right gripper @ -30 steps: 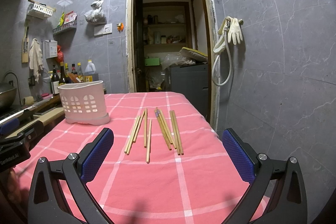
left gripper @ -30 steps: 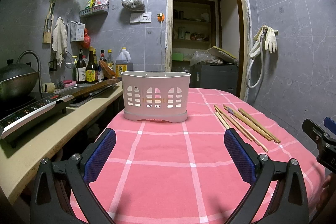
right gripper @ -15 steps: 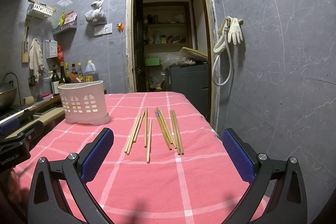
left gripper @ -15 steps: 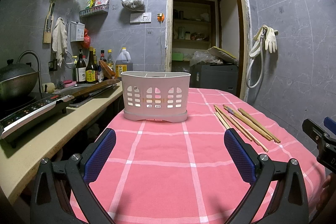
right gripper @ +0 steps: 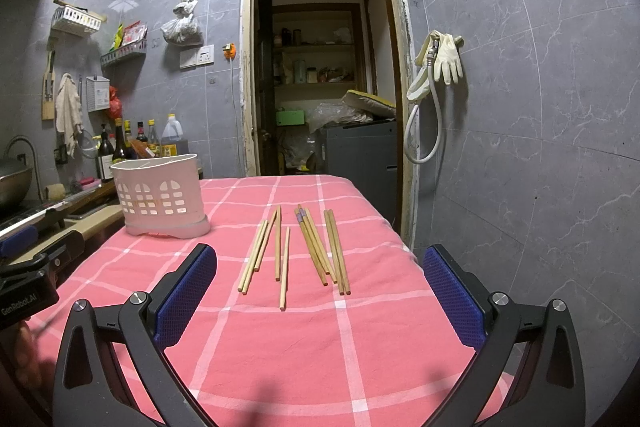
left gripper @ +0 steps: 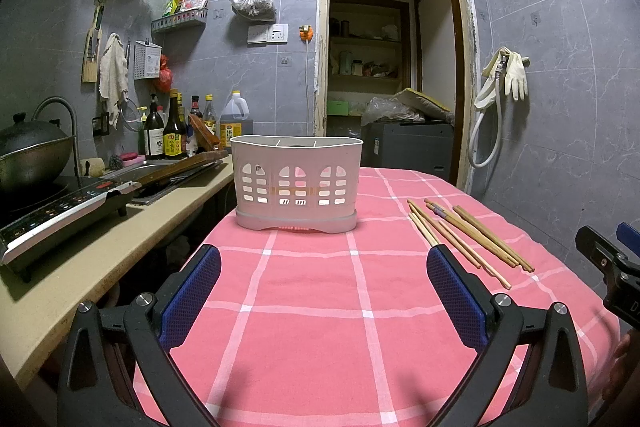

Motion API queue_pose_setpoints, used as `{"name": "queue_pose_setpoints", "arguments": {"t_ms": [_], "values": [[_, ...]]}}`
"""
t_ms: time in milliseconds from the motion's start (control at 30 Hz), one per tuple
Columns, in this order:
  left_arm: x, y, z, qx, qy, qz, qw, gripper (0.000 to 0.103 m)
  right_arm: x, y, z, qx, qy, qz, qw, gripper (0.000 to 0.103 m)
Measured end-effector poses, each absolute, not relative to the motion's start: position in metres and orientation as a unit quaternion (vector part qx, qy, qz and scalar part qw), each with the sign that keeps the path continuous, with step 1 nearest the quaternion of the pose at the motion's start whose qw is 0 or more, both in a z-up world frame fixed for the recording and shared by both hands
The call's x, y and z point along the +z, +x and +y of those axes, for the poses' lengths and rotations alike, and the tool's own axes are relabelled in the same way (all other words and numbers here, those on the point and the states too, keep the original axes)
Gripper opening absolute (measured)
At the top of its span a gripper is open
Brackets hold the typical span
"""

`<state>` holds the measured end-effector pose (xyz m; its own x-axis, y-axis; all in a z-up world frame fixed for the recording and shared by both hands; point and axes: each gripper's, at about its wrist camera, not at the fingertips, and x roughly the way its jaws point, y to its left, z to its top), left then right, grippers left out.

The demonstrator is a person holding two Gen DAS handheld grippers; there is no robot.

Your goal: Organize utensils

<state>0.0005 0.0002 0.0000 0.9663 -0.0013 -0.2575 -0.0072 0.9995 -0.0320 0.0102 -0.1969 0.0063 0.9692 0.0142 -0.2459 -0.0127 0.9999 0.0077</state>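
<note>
The counter under its pink checked cloth carries everything. The white utensil basket stands at its far left, apparently empty. The chopsticks lie loose to the basket's right, well apart from it. The left hand-held gripper and right hand-held gripper are both spread wide, holding nothing. Sorting looks unstarted; every stick remains.
</note>
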Motion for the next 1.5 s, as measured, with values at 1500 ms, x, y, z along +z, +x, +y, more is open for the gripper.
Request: {"name": "queue_pose_setpoints", "arguments": {"t_ms": [1500], "values": [[0.016, 0.027, 0.007, 0.019, -0.028, 0.133, 0.991, 0.101, 0.026, 0.030, -0.199, -0.004, -0.015, 0.110, 0.994, 0.103]]}}
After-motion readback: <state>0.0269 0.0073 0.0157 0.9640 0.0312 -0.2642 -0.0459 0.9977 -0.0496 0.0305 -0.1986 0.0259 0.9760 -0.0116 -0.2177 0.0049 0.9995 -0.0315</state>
